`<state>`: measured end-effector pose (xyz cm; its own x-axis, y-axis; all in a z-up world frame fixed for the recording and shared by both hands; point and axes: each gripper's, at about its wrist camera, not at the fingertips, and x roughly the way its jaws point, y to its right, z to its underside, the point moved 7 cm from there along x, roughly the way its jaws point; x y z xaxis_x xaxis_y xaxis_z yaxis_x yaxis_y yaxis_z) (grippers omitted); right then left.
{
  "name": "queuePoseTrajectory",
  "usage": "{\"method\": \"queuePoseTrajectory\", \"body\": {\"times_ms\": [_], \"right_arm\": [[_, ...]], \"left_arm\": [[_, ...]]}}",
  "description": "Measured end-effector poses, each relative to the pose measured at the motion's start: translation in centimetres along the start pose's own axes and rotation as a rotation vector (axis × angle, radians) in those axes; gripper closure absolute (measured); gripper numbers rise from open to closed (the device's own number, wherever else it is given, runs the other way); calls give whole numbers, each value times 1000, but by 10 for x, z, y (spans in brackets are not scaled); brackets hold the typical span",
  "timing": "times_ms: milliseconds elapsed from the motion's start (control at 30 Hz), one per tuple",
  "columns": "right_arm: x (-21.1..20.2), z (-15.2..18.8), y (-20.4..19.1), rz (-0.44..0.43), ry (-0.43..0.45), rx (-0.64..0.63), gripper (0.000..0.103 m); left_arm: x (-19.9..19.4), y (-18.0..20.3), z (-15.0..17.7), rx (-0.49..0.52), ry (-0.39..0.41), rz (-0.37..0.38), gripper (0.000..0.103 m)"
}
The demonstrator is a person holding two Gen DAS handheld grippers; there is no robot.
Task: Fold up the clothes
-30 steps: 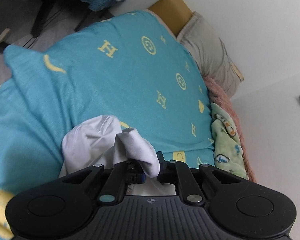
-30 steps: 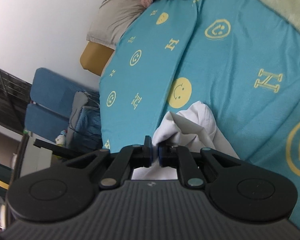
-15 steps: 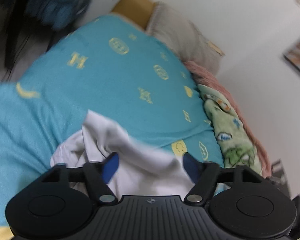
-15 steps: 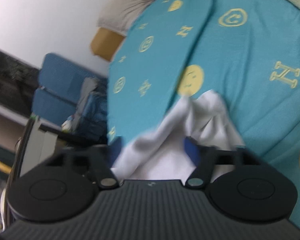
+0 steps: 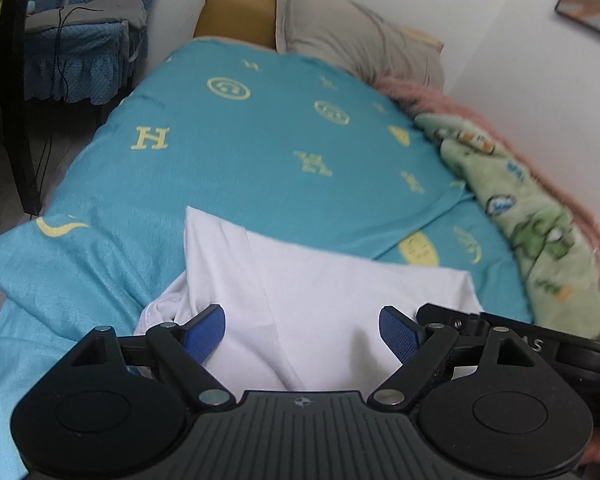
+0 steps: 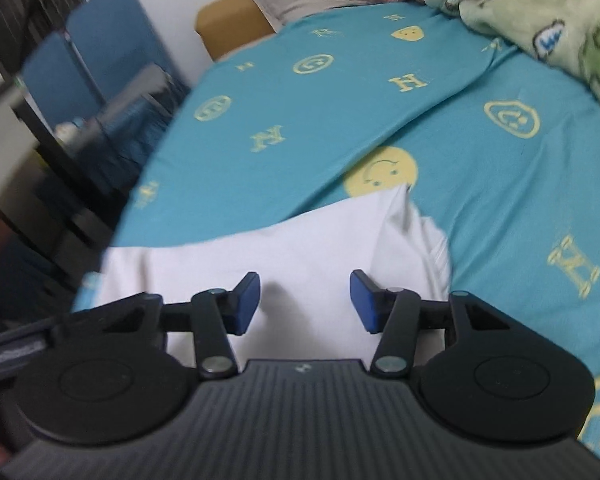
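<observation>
A white garment (image 5: 320,280) lies spread in a flat fold on the teal bedspread (image 5: 260,152), near its front edge. My left gripper (image 5: 302,334) hovers over the garment's near part. Its jaws are opening; cloth lies under the gap and the blue pads (image 5: 204,332) do not press on it. In the right wrist view the same white garment (image 6: 292,248) lies just ahead of my right gripper (image 6: 304,302). The right jaws are closing, with cloth below the gap and the pads (image 6: 362,300) clear of it.
A grey pillow (image 5: 360,36) and a tan headboard (image 5: 236,12) stand at the bed's far end. A green printed blanket (image 5: 540,220) over a pink one runs along the wall side. Blue-covered furniture (image 5: 72,52) and a black stand (image 5: 16,92) are left of the bed.
A second ago both grippers were shut on bunched white cloth. Both have let go and opened, and their views have rolled level. The garment now lies flat on the bedspread.
</observation>
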<state>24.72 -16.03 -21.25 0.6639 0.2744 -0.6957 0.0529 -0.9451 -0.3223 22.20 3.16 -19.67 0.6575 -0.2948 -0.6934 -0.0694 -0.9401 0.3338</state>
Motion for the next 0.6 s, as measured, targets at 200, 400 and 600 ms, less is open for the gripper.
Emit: {"method": "queuePoseTrajectory", "body": {"times_ms": [200, 400, 600], "right_arm": [[0, 4, -1, 15, 8, -43, 52], [-26, 10, -4, 33, 39, -61, 51], [-55, 29, -2, 58, 34, -67, 52]], "left_arm": [[-2, 4, 8, 54, 10, -24, 17], [-34, 7, 16, 45, 47, -34, 18], [-75, 15, 37, 71, 76, -45, 18]]}}
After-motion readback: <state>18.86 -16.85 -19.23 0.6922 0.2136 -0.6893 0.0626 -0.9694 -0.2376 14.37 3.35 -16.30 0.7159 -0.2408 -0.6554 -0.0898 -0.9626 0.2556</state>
